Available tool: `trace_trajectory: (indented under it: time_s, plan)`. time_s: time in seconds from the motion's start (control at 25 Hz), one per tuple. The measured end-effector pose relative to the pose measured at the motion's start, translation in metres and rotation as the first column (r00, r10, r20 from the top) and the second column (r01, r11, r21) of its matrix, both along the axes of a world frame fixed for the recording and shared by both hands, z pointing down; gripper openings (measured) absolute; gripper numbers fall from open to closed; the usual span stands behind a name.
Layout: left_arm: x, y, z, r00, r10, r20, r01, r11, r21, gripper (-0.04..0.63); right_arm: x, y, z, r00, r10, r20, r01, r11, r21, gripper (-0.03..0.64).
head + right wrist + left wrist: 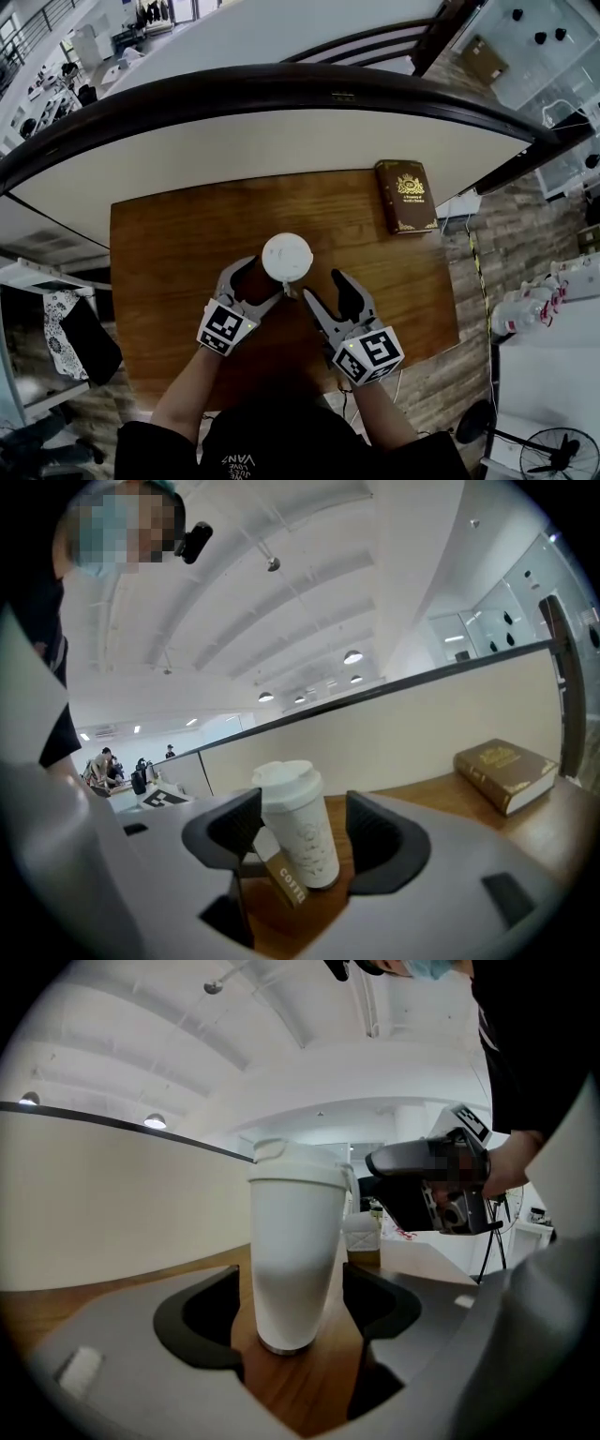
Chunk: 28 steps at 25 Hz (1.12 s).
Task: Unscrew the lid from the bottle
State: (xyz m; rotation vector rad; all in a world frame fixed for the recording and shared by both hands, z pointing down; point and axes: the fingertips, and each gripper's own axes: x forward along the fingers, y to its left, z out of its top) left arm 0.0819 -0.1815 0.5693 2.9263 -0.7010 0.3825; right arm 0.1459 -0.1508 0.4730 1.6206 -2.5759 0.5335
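Note:
A white bottle with a white lid stands upright on the wooden table. My left gripper is at its left, and the bottle stands between the open jaws with a narrow gap on each side. My right gripper is open just right of the bottle. In the right gripper view the bottle shows between and a little beyond the jaws, apart from the right pad, with a brown paper tag at its foot. The lid is on the bottle.
A brown book lies at the table's far right corner. Behind the table a curved white wall with a dark rail runs across. The floor drops off past the table's right edge, where a cable hangs.

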Motion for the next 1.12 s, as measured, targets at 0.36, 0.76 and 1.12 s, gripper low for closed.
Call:
trace_trajectory:
  time_s: [0.36, 0.76, 1.12]
  plan:
    - [0.025, -0.009, 0.002, 1.0, 0.006, 0.015, -0.006, 1.0, 0.014, 0.336, -0.024, -0.018, -0.019, 0.977, -0.195, -0.085, 0.203, 0.973, 0.107, 0.262]
    - [0.029, -0.013, 0.001, 0.999, -0.032, 0.003, 0.032, 0.999, 0.039, 0.342, -0.042, -0.035, -0.014, 0.919, -0.368, -0.145, 0.387, 0.911, 0.144, 0.282]
    - [0.03, -0.014, 0.0, 1.0, -0.007, 0.003, 0.007, 0.999, 0.054, 0.342, -0.034, -0.039, -0.015, 0.739, -0.665, -0.108, 0.674, 0.726, 0.139, 0.282]
